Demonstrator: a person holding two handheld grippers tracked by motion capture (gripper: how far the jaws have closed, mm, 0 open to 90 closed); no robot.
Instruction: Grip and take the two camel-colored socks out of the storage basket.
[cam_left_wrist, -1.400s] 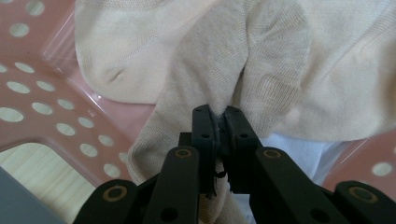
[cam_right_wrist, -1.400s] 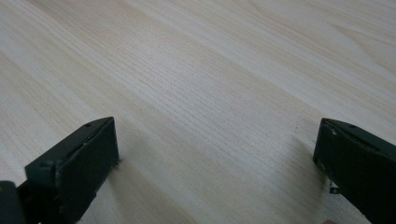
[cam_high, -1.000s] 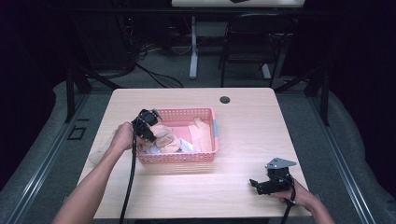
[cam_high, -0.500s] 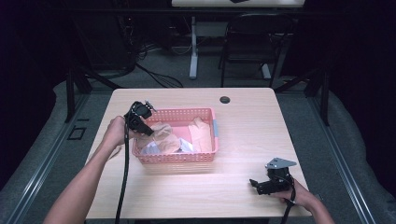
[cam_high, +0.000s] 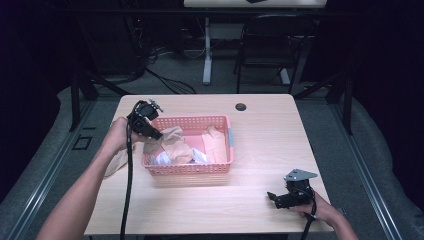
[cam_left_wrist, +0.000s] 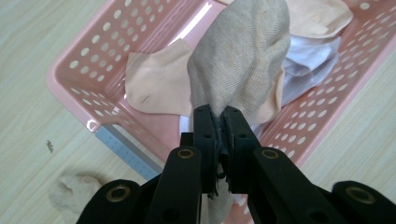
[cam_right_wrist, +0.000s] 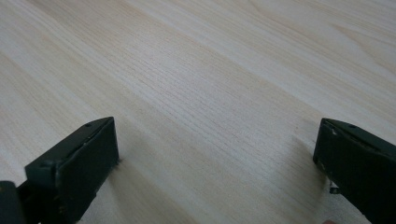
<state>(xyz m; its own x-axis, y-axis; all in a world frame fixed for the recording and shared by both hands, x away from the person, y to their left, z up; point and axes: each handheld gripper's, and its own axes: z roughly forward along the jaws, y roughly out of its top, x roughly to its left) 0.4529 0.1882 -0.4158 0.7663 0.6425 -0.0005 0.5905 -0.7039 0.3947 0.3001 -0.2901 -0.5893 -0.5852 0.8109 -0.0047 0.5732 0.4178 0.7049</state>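
Sock (cam_left_wrist: 243, 60) toe beyond frame top; cuff between claw (cam_left_wrist: 219, 140) jaws.

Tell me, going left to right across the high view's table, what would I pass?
Beige sock on the table → left gripper clamping a tan sock → pink basket → right gripper, resting on the table with its jaws open.
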